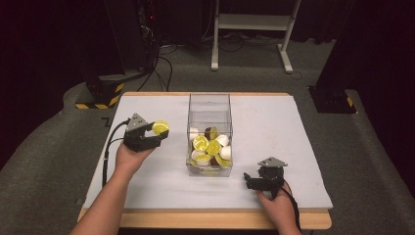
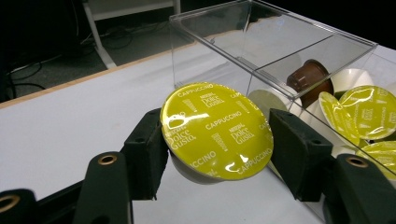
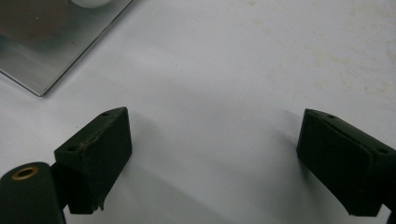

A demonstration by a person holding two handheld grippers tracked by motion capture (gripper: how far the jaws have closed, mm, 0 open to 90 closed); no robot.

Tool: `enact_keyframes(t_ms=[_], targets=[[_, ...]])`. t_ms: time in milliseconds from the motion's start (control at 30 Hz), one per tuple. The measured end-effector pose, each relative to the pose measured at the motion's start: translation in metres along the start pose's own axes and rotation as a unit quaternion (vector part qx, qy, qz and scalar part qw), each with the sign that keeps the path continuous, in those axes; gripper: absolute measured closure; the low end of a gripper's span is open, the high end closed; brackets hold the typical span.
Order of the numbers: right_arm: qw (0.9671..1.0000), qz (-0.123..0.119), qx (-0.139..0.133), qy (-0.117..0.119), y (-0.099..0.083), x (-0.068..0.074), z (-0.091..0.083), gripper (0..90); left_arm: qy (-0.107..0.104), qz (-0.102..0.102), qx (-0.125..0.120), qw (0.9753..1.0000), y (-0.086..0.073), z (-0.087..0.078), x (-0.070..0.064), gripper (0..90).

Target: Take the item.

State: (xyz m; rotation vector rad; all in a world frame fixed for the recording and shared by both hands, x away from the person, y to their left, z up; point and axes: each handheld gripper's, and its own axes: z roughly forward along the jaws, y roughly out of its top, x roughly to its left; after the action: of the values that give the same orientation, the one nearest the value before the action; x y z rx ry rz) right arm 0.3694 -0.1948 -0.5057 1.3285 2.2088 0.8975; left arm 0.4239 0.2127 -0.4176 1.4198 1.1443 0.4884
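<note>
My left gripper (image 1: pixel 155 134) is shut on a coffee capsule (image 1: pixel 160 128) with a yellow-green "Cappuccino" foil lid, held above the table left of the clear plastic box (image 1: pixel 209 105). In the left gripper view the capsule (image 2: pixel 216 129) sits lid-up between both jaws, its white body below. The box holds several capsules (image 1: pixel 209 147): yellow-lidded, white and brown ones (image 2: pixel 310 79). Near the front right of the table my right gripper (image 1: pixel 250 180) rests low with its jaws wide apart and bare white tabletop between them (image 3: pixel 212 161).
The white table mat (image 1: pixel 264 127) has free room on both sides of the box. A corner of the box's base (image 3: pixel 42 42) lies to the upper left in the right gripper view. A white frame stand (image 1: pixel 252 24) and cables lie on the floor beyond the table.
</note>
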Motion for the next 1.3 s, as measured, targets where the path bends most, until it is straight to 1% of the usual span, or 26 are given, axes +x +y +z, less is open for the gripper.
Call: enact_keyframes(t_ms=[67, 100, 133, 167, 233, 267, 300, 333, 400, 433, 467, 533, 633, 700, 800, 833, 867, 933, 1000, 1067, 1100, 1133, 1267, 1300], targets=[[1.0000, 0.000, 0.000, 0.000, 0.000, 0.000, 0.000, 10.2, 0.003, -0.003, 0.003, 1.0000, -0.002, 0.001, 0.002, 40.2], [1.0000, 0.000, 0.000, 0.000, 0.000, 0.000, 0.000, 10.2, 0.004, 0.002, 0.007, 1.0000, -0.002, 0.001, 0.003, 40.2], [1.0000, 0.000, 0.000, 0.000, 0.000, 0.000, 0.000, 10.2, 0.005, -0.008, 0.003, 1.0000, -0.004, 0.003, 0.003, 40.2], [1.0000, 0.000, 0.000, 0.000, 0.000, 0.000, 0.000, 10.2, 0.005, -0.004, 0.008, 0.9999, -0.005, 0.003, 0.005, 40.2], [1.0000, 0.000, 0.000, 0.000, 0.000, 0.000, 0.000, 10.2, 0.009, -0.008, 0.009, 0.9999, -0.007, 0.005, 0.007, 40.2], [1.0000, 0.000, 0.000, 0.000, 0.000, 0.000, 0.000, 10.2, 0.009, -0.005, 0.015, 0.9998, -0.009, 0.005, 0.008, 40.2], [1.0000, 0.000, 0.000, 0.000, 0.000, 0.000, 0.000, 10.2, 0.010, -0.011, 0.012, 0.9998, -0.010, 0.007, 0.008, 40.2], [1.0000, 0.000, 0.000, 0.000, 0.000, 0.000, 0.000, 10.2, 0.011, -0.010, 0.015, 0.9998, -0.011, 0.007, 0.009, 40.2], [1.0000, 0.000, 0.000, 0.000, 0.000, 0.000, 0.000, 10.3, 0.014, -0.016, 0.017, 0.9996, -0.014, 0.010, 0.011, 40.2], [1.0000, 0.000, 0.000, 0.000, 0.000, 0.000, 0.000, 10.2, 0.015, -0.012, 0.023, 0.9995, -0.015, 0.010, 0.012, 40.2], [1.0000, 0.000, 0.000, 0.000, 0.000, 0.000, 0.000, 10.2, 0.015, -0.014, 0.021, 0.9996, -0.017, 0.012, 0.012, 40.2], [1.0000, 0.000, 0.000, 0.000, 0.000, 0.000, 0.000, 10.2, 0.017, -0.017, 0.025, 0.9994, -0.019, 0.014, 0.013, 40.2], [1.0000, 0.000, 0.000, 0.000, 0.000, 0.000, 0.000, 10.2, 0.020, -0.014, 0.032, 0.9992, -0.023, 0.018, 0.015, 40.2], [1.0000, 0.000, 0.000, 0.000, 0.000, 0.000, 0.000, 10.2, 0.022, -0.018, 0.033, 0.9990, -0.026, 0.020, 0.017, 40.2], [1.0000, 0.000, 0.000, 0.000, 0.000, 0.000, 0.000, 10.3, 0.026, -0.021, 0.040, 0.9986, -0.031, 0.024, 0.019, 40.2], [1.0000, 0.000, 0.000, 0.000, 0.000, 0.000, 0.000, 10.2, 0.027, -0.018, 0.046, 0.9984, -0.033, 0.025, 0.021, 40.2], [1.0000, 0.000, 0.000, 0.000, 0.000, 0.000, 0.000, 10.2, 0.030, -0.023, 0.046, 0.9982, -0.036, 0.027, 0.021, 40.2], [1.0000, 0.000, 0.000, 0.000, 0.000, 0.000, 0.000, 10.2, 0.032, -0.024, 0.053, 0.9978, -0.040, 0.029, 0.023, 40.2], [1.0000, 0.000, 0.000, 0.000, 0.000, 0.000, 0.000, 10.2, 0.037, -0.018, 0.065, 0.9971, -0.044, 0.032, 0.025, 40.1], [1.0000, 0.000, 0.000, 0.000, 0.000, 0.000, 0.000, 10.2, 0.039, -0.025, 0.061, 0.9971, -0.046, 0.035, 0.025, 40.2], [1.0000, 0.000, 0.000, 0.000, 0.000, 0.000, 0.000, 10.2, 0.040, -0.023, 0.070, 0.9965, -0.048, 0.036, 0.027, 40.1], [1.0000, 0.000, 0.000, 0.000, 0.000, 0.000, 0.000, 10.3, 0.042, -0.028, 0.069, 0.9964, -0.051, 0.038, 0.028, 40.2], [1.0000, 0.000, 0.000, 0.000, 0.000, 0.000, 0.000, 10.2, 0.048, -0.027, 0.081, 0.9952, -0.057, 0.042, 0.031, 40.1], [1.0000, 0.000, 0.000, 0.000, 0.000, 0.000, 0.000, 10.2, 0.052, -0.036, 0.075, 0.9952, -0.060, 0.044, 0.031, 40.2]])
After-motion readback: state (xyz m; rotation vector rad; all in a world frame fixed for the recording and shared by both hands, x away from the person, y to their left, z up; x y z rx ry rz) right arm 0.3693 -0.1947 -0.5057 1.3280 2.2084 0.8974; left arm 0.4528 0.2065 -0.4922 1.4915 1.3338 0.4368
